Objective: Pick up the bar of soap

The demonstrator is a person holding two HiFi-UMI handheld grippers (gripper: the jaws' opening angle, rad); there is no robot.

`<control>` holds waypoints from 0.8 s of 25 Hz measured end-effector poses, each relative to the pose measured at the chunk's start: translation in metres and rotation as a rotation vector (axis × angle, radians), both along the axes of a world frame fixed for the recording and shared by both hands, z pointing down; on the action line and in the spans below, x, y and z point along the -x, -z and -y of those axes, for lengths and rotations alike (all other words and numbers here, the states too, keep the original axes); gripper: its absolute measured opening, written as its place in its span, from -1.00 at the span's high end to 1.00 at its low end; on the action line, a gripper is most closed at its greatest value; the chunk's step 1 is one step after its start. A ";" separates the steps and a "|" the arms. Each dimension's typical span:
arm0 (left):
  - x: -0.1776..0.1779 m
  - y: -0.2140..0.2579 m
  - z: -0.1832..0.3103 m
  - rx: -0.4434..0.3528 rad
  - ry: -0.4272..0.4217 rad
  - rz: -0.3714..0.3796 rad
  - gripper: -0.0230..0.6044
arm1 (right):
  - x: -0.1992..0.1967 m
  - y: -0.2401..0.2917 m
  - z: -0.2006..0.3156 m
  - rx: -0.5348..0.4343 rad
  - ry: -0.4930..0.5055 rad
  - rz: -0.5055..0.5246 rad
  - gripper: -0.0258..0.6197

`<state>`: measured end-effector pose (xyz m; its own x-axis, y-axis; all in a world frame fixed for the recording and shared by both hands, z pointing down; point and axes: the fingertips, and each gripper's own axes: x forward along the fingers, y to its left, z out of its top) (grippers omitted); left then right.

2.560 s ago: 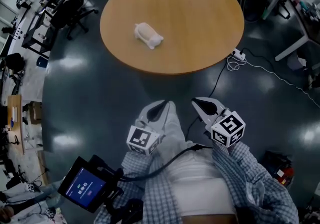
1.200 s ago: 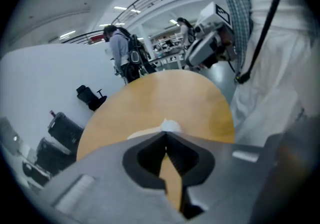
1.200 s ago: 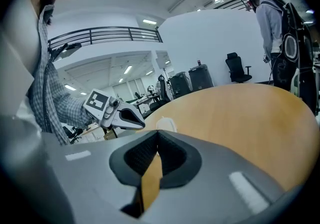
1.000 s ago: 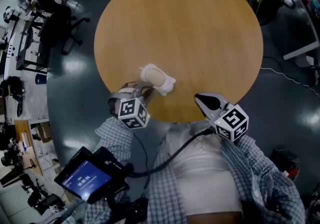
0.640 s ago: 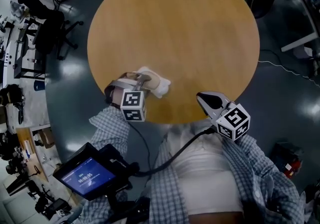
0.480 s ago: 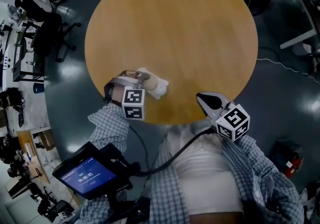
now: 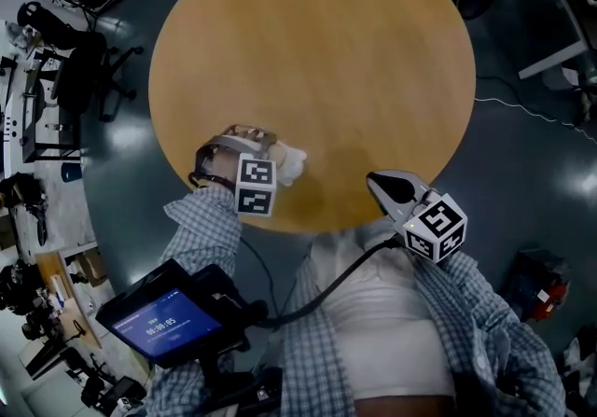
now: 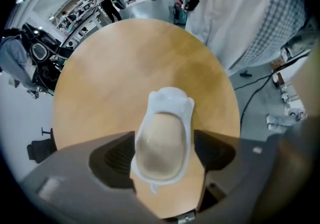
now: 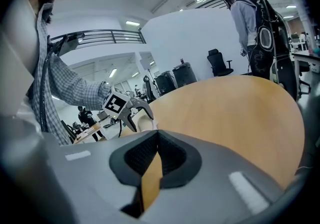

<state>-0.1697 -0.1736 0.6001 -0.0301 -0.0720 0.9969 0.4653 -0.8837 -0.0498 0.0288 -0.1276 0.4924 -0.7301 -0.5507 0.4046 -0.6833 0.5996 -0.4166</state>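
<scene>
The bar of soap (image 8: 162,143) is a tan oval in a white wrapper, lying on the round wooden table (image 7: 354,51) near its front left edge. In the head view only a white end of the soap (image 7: 290,161) shows beside my left gripper (image 7: 256,149), which points straight down over it. In the left gripper view the left gripper (image 8: 162,154) has the soap between its jaws; they have just been opening and now stand wide on either side of it. My right gripper (image 7: 378,184) hangs shut and empty at the table's near edge, its jaws (image 9: 156,135) meeting at the tips.
Black office chairs (image 7: 79,61) and cluttered desks stand on the dark floor to the left. A white cable (image 7: 532,112) runs across the floor at right. A tablet (image 7: 168,322) hangs by the person's waist. A person with a backpack (image 9: 252,22) stands beyond the table.
My left gripper has swung over the soap, rolled and come down, so that it now hides most of the bar. The right gripper has hardly shifted.
</scene>
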 end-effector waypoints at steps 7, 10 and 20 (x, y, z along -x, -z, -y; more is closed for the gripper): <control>0.004 -0.011 0.006 -0.022 -0.034 0.043 -0.27 | -0.004 -0.003 0.000 0.011 -0.014 0.006 0.91; 0.004 -0.015 0.007 -0.051 -0.055 0.022 -0.30 | -0.003 -0.003 0.001 0.013 -0.011 0.008 0.91; -0.001 -0.012 0.002 -0.076 -0.027 0.006 -0.26 | -0.003 -0.004 0.001 0.009 0.003 0.006 0.91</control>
<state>-0.1689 -0.1755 0.6122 -0.0327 -0.1483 0.9884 0.4891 -0.8648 -0.1135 0.0318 -0.1289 0.4967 -0.7343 -0.5447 0.4052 -0.6788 0.5977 -0.4266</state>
